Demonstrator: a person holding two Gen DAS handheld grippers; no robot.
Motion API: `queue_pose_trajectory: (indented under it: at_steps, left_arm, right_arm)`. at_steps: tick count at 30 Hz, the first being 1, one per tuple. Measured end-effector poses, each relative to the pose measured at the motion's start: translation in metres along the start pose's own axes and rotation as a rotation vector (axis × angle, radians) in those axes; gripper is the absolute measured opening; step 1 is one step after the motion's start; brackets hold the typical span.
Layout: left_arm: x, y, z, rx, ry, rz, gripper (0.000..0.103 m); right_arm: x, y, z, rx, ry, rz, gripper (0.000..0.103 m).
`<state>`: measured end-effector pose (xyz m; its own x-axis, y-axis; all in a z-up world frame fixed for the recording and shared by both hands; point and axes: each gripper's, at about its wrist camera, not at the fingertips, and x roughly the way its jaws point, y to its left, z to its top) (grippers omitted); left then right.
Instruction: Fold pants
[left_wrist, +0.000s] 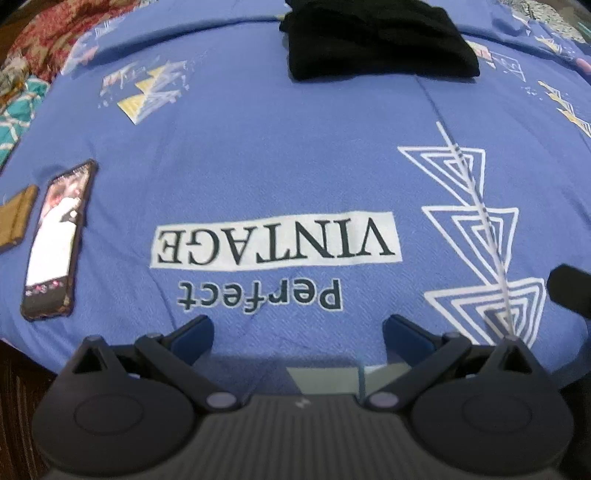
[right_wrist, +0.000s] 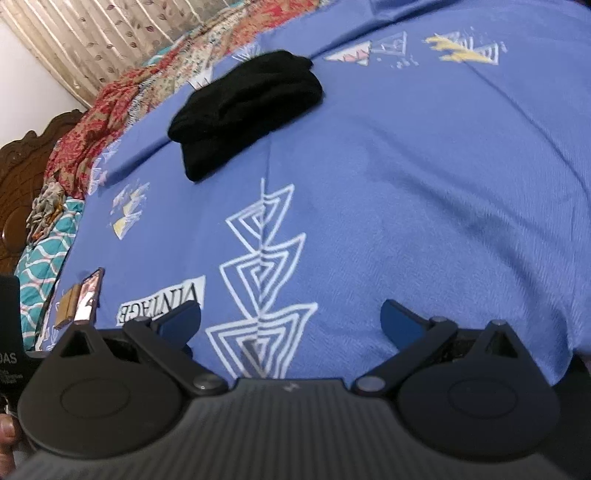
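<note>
The black fabric pants (left_wrist: 376, 40), folded into a compact bundle, are seen lying on the blue printed bedsheet (left_wrist: 295, 147). The left tool (left_wrist: 297, 328) and right tool (right_wrist: 290, 319) are held spread wide, empty, well apart from the bundle.

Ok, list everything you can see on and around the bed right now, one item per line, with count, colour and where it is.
Pants: one, black, already in a folded bundle, far side of the bed.
Bedsheet: one, blue with white triangle prints and the words Perfect VINTAGE, covering the bed.
Phone: one, dark case, screen lit, on the sheet at the left edge.
Brown flat object: one, beside the phone; what it is cannot be told.
Patterned cloths: a heap, red floral and teal, along the bed's head.
Headboard: one, dark carved wood.
Curtain: beige, leaf pattern.
Left gripper: one, black, open, empty.
Right gripper: one, black, open, empty.
</note>
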<state>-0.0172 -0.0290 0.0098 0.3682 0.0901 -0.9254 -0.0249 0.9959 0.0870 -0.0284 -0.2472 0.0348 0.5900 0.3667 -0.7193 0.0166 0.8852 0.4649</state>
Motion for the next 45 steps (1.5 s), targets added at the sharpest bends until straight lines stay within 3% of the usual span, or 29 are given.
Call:
queue_pose_trajectory:
  at_steps: [6,10,16,28,45]
  left_arm:
    - [-0.024,-0.002,-0.001,0.023,-0.107,0.076,0.103]
    - [-0.032,0.001,0.000,0.012,-0.137,0.112,0.103]
    - [-0.032,0.008,0.004,-0.018,-0.129,0.134,0.103]
    - [-0.031,0.009,0.001,-0.032,-0.119,0.173,0.103]
    - [-0.027,0.008,0.001,-0.018,-0.105,0.169,0.103]
  right_arm:
    - [-0.006,0.013,-0.001,-0.076,-0.059,-0.022,0.103]
    - [-0.009,0.020,0.000,-0.105,-0.093,-0.035,0.103]
    - [-0.014,0.026,0.000,-0.141,-0.126,-0.029,0.103]
    - [-0.010,0.031,-0.006,-0.103,-0.108,-0.026,0.103]
    - [-0.008,0.026,-0.003,-0.100,-0.090,-0.018,0.103]
